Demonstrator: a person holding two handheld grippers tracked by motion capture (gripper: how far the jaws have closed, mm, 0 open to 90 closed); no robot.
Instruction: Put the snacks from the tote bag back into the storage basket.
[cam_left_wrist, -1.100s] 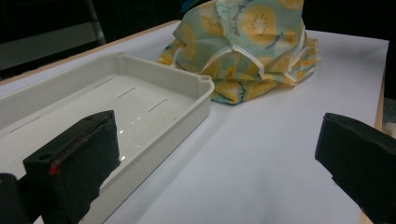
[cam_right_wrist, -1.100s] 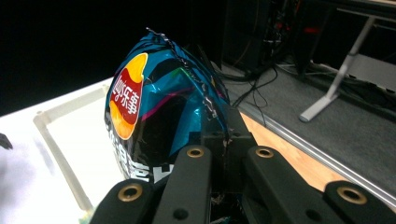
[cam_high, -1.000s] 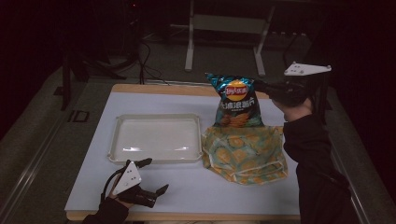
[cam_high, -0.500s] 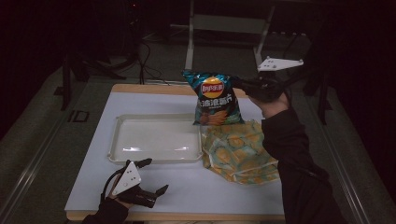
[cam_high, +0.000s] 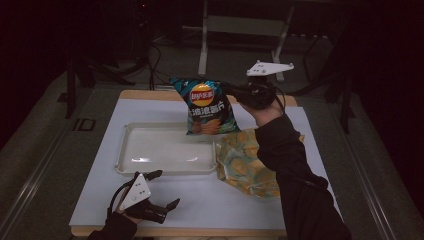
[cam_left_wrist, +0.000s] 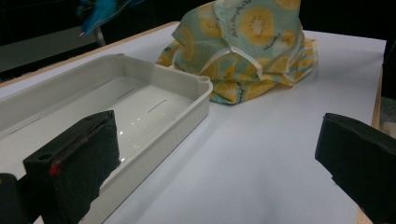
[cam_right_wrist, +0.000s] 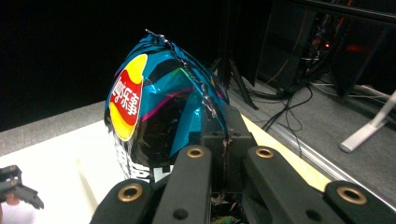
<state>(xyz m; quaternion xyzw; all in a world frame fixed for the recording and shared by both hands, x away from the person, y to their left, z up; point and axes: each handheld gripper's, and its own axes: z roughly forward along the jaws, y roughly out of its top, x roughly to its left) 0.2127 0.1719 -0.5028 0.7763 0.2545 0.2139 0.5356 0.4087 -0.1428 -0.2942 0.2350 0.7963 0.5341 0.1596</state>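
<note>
A: Chip bag (cam_high: 207, 107), blue and shiny with a red and yellow logo, up in the air above the far side of the bench (cam_high: 200, 210), hanging over the far right corner of the white tray (cam_high: 165, 171). The right gripper (cam_high: 231, 92) has it pinched by the crimped edge, jaws clamped tight on the foil.

B: And the right gripper view backs that up: the bag's (cam_right_wrist: 154, 107) sealed seam runs straight down between the two black jaws, the foil crumpled where it is squeezed. The bag hangs clear of the bench, touching nothing but the gripper.

A: Over to the other side. The left gripper (cam_high: 159, 191) sits low at the near edge of the bench, just in front of the tray, jaws spread wide with nothing between them.

B: From the left gripper view, one jaw stands in front of the tray's (cam_left_wrist: 187, 100) near wall, the other far off over bare white bench (cam_left_wrist: 261, 163). The tray is empty.

A: Just right of the tray lies a crumpled cloth bag (cam_high: 245, 162), pale green with a yellow fruit-slice print, resting on the bench beside the tray's right rim. The person's dark sleeve (cam_high: 290, 170) crosses over its right part.

B: The left gripper view has that cloth bag (cam_left_wrist: 243, 51) heaped up, close by the tray's corner.
</note>
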